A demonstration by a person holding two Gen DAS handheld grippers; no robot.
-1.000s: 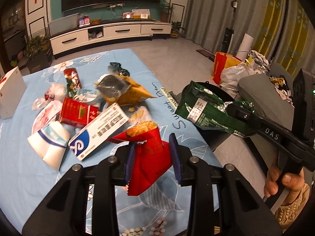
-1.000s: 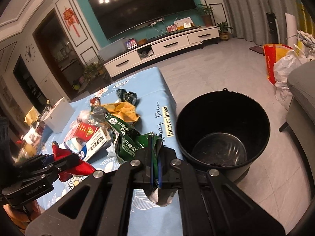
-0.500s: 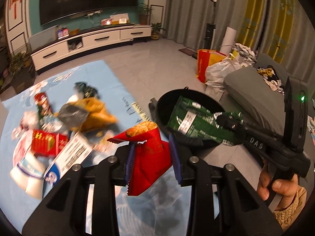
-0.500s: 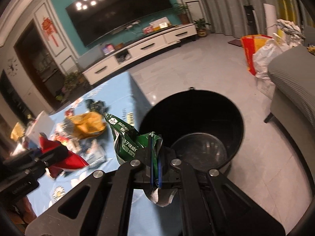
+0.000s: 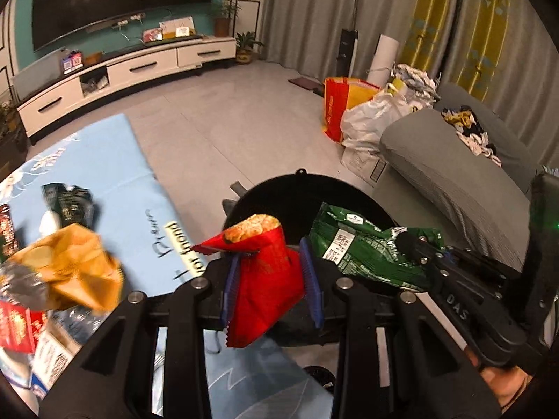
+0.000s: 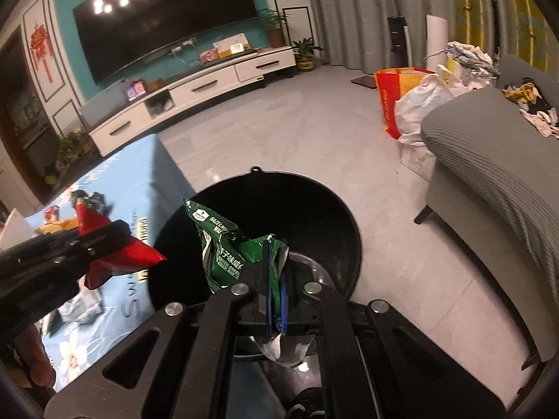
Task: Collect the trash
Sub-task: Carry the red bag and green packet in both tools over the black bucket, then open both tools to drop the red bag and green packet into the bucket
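Dropping well means centring first: right gripper (image 6: 276,286) pinching the green wafer bag (image 6: 227,244) hangs over the black bucket (image 6: 314,192); left gripper (image 5: 270,279) (at nine o'clock) clamps the red snack packet (image 5: 265,279).

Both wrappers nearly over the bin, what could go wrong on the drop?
1. The red snack wrapper in the left hand-held gripper sits near the round black plastic bucket's table-side rim; released now, it may miss.
2. The green foil wrapper in the right hand-held gripper may snag between the pads.

Both tongs w/ wrappers moved from table to bucket (image 6: 314,188).
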